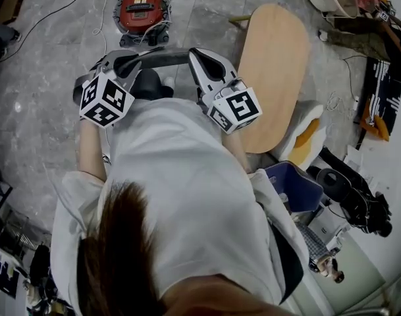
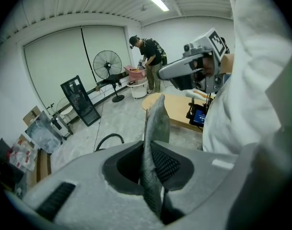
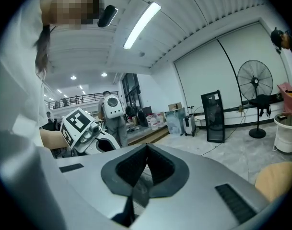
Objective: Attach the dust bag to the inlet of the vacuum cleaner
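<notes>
The grey fabric dust bag stretches as a band between my two grippers, in front of my body. My left gripper is shut on it: in the left gripper view a fold of grey cloth stands up between the closed jaws. My right gripper meets the band's other end. Its jaws are shut, and only a thin grey strip shows below the pads. The red vacuum cleaner stands on the floor ahead, beyond both grippers; its inlet is not visible.
An oval wooden table lies to the right. A blue box and dark gear sit at the lower right. Cables run over the grey floor. A standing fan, a black rack and a person are further off.
</notes>
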`<state>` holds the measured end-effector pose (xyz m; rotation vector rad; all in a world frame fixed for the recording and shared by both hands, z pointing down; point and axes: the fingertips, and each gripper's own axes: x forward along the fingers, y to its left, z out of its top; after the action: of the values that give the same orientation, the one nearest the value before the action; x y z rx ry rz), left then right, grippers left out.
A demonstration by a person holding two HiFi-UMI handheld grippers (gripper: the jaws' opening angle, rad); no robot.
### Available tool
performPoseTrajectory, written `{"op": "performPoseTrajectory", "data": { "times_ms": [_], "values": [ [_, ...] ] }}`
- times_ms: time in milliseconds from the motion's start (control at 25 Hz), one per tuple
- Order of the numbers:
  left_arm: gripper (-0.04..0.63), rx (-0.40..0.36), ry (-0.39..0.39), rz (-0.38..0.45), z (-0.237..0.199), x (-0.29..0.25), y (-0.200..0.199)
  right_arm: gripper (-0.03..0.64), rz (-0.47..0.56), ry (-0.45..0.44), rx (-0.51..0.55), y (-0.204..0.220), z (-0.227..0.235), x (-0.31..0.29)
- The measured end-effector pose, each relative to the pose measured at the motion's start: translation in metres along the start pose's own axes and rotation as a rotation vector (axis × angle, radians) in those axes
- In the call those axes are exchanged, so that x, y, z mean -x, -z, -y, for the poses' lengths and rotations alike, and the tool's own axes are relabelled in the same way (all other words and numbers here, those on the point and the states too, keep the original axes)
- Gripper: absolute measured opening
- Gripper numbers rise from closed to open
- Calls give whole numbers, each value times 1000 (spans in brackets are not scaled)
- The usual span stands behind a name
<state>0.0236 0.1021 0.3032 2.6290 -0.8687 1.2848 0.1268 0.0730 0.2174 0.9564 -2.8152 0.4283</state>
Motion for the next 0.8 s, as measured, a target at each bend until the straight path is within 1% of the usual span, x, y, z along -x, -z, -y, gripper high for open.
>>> {"op": "performPoseTrajectory", "data": {
  "times_ms": [240,400,480,600,760,800],
  "values": [
    [43,-4,72,-4,-33,-20,10,3,-18,-3,-12,-6,15,-41],
    [43,-29,140,-9,-52,-27,15,9,-43,1,-2,-15,23,-73],
    [43,-53,174,-17,-59,-33,20,75,-65,-4,19,-15,25,-90],
    [43,-95,213,-32,-68,-41,28,140,-123,-16,66,-9,26,-109],
    [43,-135,250,-44,-77,-47,38,147,-262,-69,159,11,17,-127],
    [43,-139,258,-44,-79,-49,39,160,-292,-87,170,16,14,-132]
  ]
}}
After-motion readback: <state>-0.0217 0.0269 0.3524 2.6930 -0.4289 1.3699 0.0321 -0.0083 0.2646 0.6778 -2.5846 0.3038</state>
